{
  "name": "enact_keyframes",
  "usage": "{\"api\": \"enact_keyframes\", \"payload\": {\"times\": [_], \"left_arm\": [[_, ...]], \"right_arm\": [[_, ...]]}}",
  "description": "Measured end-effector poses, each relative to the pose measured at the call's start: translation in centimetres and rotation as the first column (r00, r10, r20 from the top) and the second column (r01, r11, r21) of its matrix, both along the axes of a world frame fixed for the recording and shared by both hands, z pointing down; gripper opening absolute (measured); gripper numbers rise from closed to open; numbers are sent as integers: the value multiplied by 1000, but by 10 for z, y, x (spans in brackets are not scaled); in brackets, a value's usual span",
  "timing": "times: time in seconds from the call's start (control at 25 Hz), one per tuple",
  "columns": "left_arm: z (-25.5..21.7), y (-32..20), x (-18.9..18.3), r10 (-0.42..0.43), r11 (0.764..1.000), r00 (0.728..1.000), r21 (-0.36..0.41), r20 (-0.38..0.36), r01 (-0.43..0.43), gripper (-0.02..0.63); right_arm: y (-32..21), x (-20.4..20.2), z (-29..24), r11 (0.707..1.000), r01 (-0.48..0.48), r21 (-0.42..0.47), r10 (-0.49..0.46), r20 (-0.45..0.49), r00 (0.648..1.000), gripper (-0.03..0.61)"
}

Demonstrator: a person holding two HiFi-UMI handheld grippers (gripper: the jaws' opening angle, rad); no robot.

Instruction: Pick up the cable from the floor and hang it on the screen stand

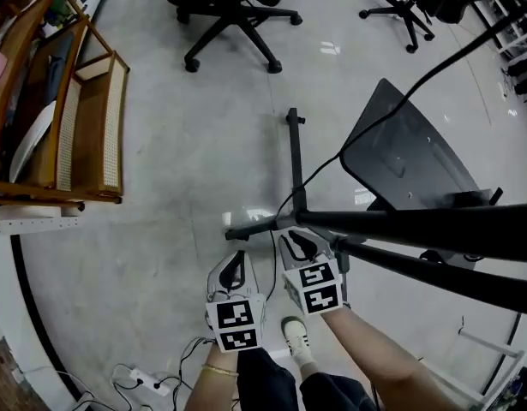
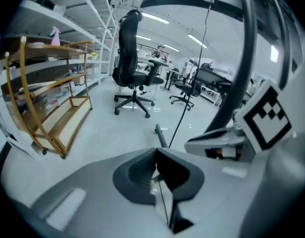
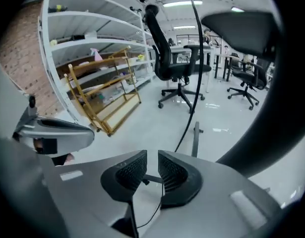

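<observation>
The black cable (image 1: 392, 105) runs from the upper right down to the foot of the screen stand (image 1: 295, 157), whose dark screen (image 1: 409, 157) tilts to the right. Both grippers hover low by the stand's base. My left gripper (image 1: 237, 259) (image 2: 156, 152) has its pads together, and a thin stretch of cable (image 2: 164, 202) passes between them toward the camera. My right gripper (image 1: 302, 240) (image 3: 152, 165) stands beside it, its ribbed pads (image 3: 130, 170) a narrow gap apart and pressing on nothing. Through that gap I see a stand leg, with thin cable (image 3: 154, 209) below.
A wooden rack (image 1: 83, 127) stands at the left with white shelving (image 3: 92, 33) behind it. Office chairs (image 1: 237, 15) (image 1: 409, 7) sit at the back. A white power strip (image 1: 143, 377) lies near the person's shoe (image 1: 296, 336). The stand's thick black poles (image 1: 434, 229) cross at the right.
</observation>
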State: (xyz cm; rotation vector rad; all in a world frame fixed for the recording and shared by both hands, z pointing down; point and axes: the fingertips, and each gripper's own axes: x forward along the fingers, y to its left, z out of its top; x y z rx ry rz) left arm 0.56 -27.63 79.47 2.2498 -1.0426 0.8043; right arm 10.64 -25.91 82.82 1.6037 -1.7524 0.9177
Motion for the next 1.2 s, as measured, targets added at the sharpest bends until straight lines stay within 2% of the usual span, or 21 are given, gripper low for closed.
{"api": "enact_keyframes", "payload": {"times": [0.16, 0.28, 0.48, 0.56, 0.6, 0.68, 0.8, 0.96, 1.04, 1.2], "left_arm": [[70, -17, 10, 79, 997, 997, -7, 26, -79, 8], [108, -21, 10, 107, 994, 994, -25, 33, -106, 8], [154, -24, -3, 124, 991, 991, -50, 58, -121, 8], [163, -27, -6, 129, 991, 990, -54, 62, -125, 8], [165, -28, -8, 128, 991, 990, -57, 61, -125, 8], [165, -31, -11, 126, 991, 990, -57, 58, -123, 8], [157, -32, -13, 138, 990, 989, -45, 57, -136, 8], [128, -26, -13, 176, 984, 983, -18, 55, -175, 8], [107, -21, -11, 190, 982, 981, -7, 39, -190, 8], [48, 21, -11, 220, 975, 975, -38, 23, -220, 8]], "right_arm": [[-22, 14, 89, 996, -67, -55, 68, 10, 998, 92], [-31, 20, 140, 990, -103, -97, 104, 3, 995, 109], [-32, 28, 200, 972, -179, -153, 177, -27, 984, 115], [-33, 32, 211, 965, -205, -163, 200, -49, 979, 87], [-32, 34, 214, 962, -218, -165, 210, -62, 976, 45], [-32, 32, 214, 959, -236, -159, 228, -68, 971, 17], [-23, 18, 207, 962, -224, -156, 219, -47, 975, 14], [-2, -12, 180, 975, -156, -159, 151, -40, 988, 12], [11, -25, 160, 978, -143, -149, 139, -38, 990, 12], [65, -49, 101, 975, -147, -168, 148, -5, 989, 12]]}}
